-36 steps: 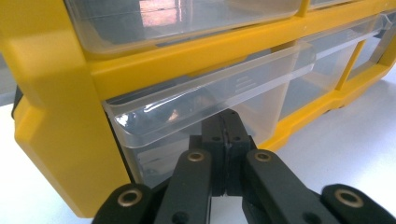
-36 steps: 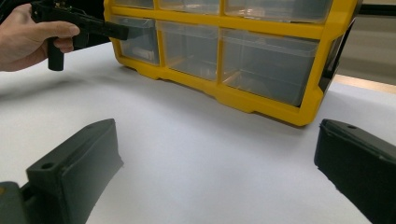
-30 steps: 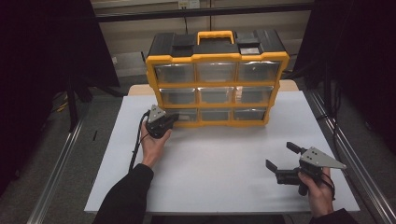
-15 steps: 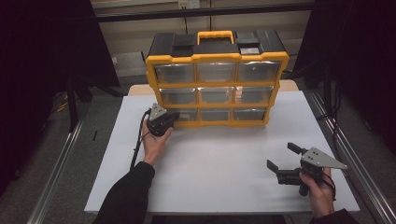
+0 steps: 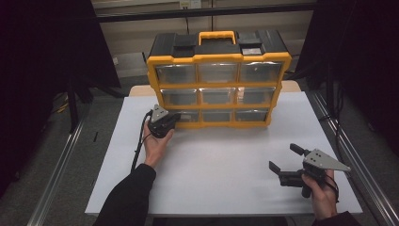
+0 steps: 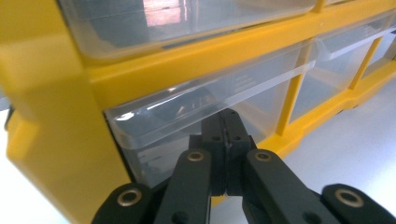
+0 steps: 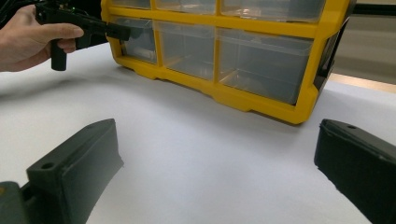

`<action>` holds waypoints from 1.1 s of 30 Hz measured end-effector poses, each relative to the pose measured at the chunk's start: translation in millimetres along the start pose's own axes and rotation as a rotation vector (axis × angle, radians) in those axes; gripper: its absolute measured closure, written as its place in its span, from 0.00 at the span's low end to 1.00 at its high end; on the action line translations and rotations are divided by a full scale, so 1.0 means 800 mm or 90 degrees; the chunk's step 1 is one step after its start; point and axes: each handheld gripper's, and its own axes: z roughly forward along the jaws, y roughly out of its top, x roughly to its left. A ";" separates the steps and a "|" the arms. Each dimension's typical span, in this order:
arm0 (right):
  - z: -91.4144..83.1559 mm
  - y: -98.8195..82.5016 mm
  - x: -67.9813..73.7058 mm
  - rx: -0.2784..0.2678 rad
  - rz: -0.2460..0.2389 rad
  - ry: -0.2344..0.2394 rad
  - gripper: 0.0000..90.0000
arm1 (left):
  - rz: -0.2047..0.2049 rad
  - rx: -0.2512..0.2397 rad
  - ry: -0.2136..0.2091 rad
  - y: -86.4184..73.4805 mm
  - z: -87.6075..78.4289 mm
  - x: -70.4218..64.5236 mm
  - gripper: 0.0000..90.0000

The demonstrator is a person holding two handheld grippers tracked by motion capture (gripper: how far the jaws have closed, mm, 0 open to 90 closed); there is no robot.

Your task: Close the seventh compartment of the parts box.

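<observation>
Facing one nine-drawer organizer (image 5: 219, 77): left tongs (image 6: 225, 128) pressed together, right tongs (image 5: 286, 159) spread.

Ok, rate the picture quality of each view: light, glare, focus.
High view: dim, dark surroundings, white table evenly lit, sharp. Left gripper view: the shut left gripper meets the bottom-left drawer; the organizer is soft up close, with glare on clear plastic. Right gripper view: the open right gripper looks blurred.

You see the table from above and behind. Your left gripper view sits close against the yellow drawer organizer (image 6: 56, 93); your right gripper view faces it from farther, low across the table (image 7: 210, 154).
</observation>
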 end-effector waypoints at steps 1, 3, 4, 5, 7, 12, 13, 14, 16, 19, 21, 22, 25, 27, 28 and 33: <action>0.000 0.000 0.001 0.002 0.000 0.002 0.00 | -0.003 0.000 -0.005 -0.002 0.000 0.001 0.99; 0.000 0.000 0.002 0.001 -0.002 0.003 0.00 | -0.005 0.006 -0.006 -0.003 0.000 0.002 0.98; 0.000 0.000 0.002 0.001 -0.004 0.002 0.00 | 0.001 0.008 -0.005 -0.003 -0.001 0.002 0.97; 0.000 0.000 0.002 0.002 -0.003 0.002 0.00 | -0.004 0.001 -0.005 -0.003 0.000 0.000 0.96; -0.001 0.001 0.002 0.001 -0.004 0.001 0.00 | 0.006 0.000 -0.009 -0.001 -0.001 -0.001 0.95; -0.001 0.000 0.002 0.001 -0.004 0.000 0.00 | 0.000 0.012 -0.026 -0.003 0.001 -0.009 0.86; -0.001 0.000 0.002 0.001 -0.004 0.000 0.00 | 0.006 0.016 -0.022 -0.003 0.001 -0.010 0.83; -0.001 0.000 0.002 0.001 -0.002 0.000 0.00 | 0.006 0.016 -0.018 -0.003 0.002 -0.012 0.78; 0.000 0.000 0.002 0.002 -0.001 0.001 0.00 | 0.022 0.016 -0.004 -0.003 0.002 -0.015 0.69; 0.000 0.001 0.002 0.001 -0.002 0.002 0.00 | 0.009 0.014 -0.006 -0.003 0.001 -0.022 0.62; 0.000 0.001 0.002 0.002 -0.002 0.004 0.00 | 0.009 0.013 -0.005 -0.003 0.000 -0.024 0.53; 0.000 0.001 0.002 0.002 -0.003 0.004 0.00 | 0.013 0.015 -0.009 -0.003 0.000 -0.024 0.48; 0.001 0.001 0.003 0.002 -0.004 0.005 0.00 | 0.002 0.026 0.006 -0.004 -0.002 -0.027 0.39; 0.001 0.001 0.003 0.001 -0.004 0.006 0.00 | 0.002 0.041 0.004 -0.005 -0.003 -0.025 0.32; 0.001 0.001 0.002 0.002 -0.004 0.006 0.00 | -0.003 0.047 0.012 -0.005 -0.003 -0.026 0.28; 0.002 0.001 0.003 0.005 -0.004 0.007 0.00 | -0.037 0.054 0.006 -0.006 -0.007 -0.021 0.12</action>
